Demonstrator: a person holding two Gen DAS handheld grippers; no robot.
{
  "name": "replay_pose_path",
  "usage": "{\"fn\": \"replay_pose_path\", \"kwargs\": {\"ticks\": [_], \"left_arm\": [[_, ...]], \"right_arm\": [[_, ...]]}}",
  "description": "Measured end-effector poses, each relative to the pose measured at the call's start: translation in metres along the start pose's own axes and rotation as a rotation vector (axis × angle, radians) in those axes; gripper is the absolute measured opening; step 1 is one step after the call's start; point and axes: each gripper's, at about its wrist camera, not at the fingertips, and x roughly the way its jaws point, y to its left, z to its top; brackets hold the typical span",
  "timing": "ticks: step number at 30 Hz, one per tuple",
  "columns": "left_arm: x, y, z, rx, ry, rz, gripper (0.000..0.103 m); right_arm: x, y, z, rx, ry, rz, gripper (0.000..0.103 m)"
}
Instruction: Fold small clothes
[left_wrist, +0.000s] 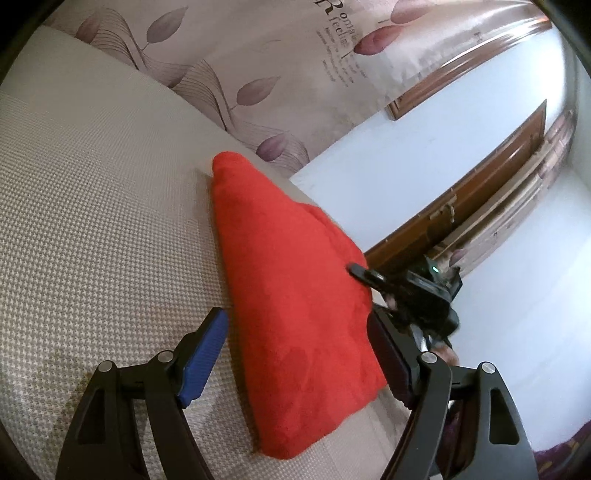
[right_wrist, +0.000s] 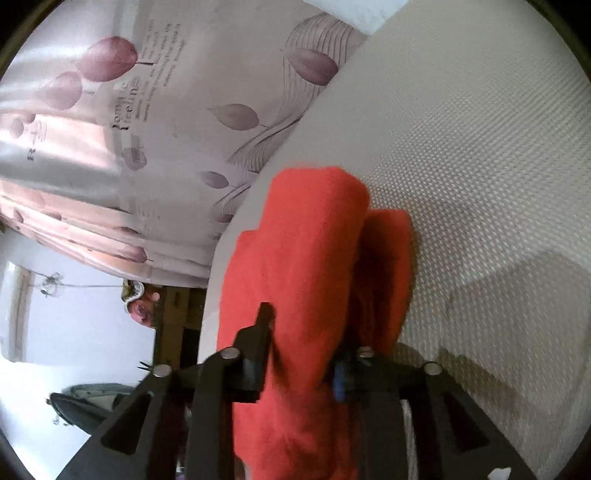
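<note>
L gripper (left_wrist: 295, 354) tilted down, jaws wide apart, straddling red cloth (left_wrist: 291, 295) w/o touching. R gripper (right_wrist: 306, 354) clamped on cloth's folded edge; only R wrist view shows the two layers.

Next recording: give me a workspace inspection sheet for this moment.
Surface: woven beige cover, faint stains near the front.
Job's things: red cloth, folded, lying near the surface's edge.
Clutter: nothing seen.
Grippers: left gripper open, straddling the cloth without pressing it; right gripper has cloth bunched between its fingers, grip unclear through blur.
Cables: nothing seen.
Surroundings: leaf-print curtain, white wall, brown wooden frame.
</note>
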Motion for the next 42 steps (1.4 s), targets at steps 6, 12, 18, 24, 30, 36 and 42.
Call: {"fn": "replay_pose_path", "kwargs": {"ticks": [6, 12, 18, 24, 30, 36, 42], "left_arm": [[0.001, -0.007, -0.004, 0.052, 0.010, 0.006, 0.078], [0.003, -0.021, -0.009, 0.138, 0.014, 0.031, 0.078], [-0.005, -0.009, -0.005, 0.077, -0.030, 0.052, 0.078], [0.002, -0.023, -0.008, 0.159, 0.003, 0.064, 0.078], [0.006, -0.035, -0.013, 0.229, 0.029, 0.099, 0.078], [0.007, -0.030, -0.011, 0.200, 0.040, 0.090, 0.078], [0.007, -0.032, -0.010, 0.204, 0.041, 0.090, 0.078]], "right_arm": [[-0.043, 0.024, -0.057, -0.110, -0.033, -0.084, 0.047], [-0.036, 0.025, -0.105, -0.128, 0.021, -0.140, 0.008], [-0.030, 0.044, -0.106, -0.115, 0.031, 0.008, 0.007], [-0.039, -0.018, -0.119, 0.030, 0.049, -0.021, 0.001], [-0.044, 0.007, -0.111, -0.071, 0.021, -0.077, 0.035], [-0.063, 0.023, -0.093, -0.110, -0.074, -0.122, 0.047], [-0.053, 0.055, -0.057, -0.246, -0.169, -0.227, 0.033]]}}
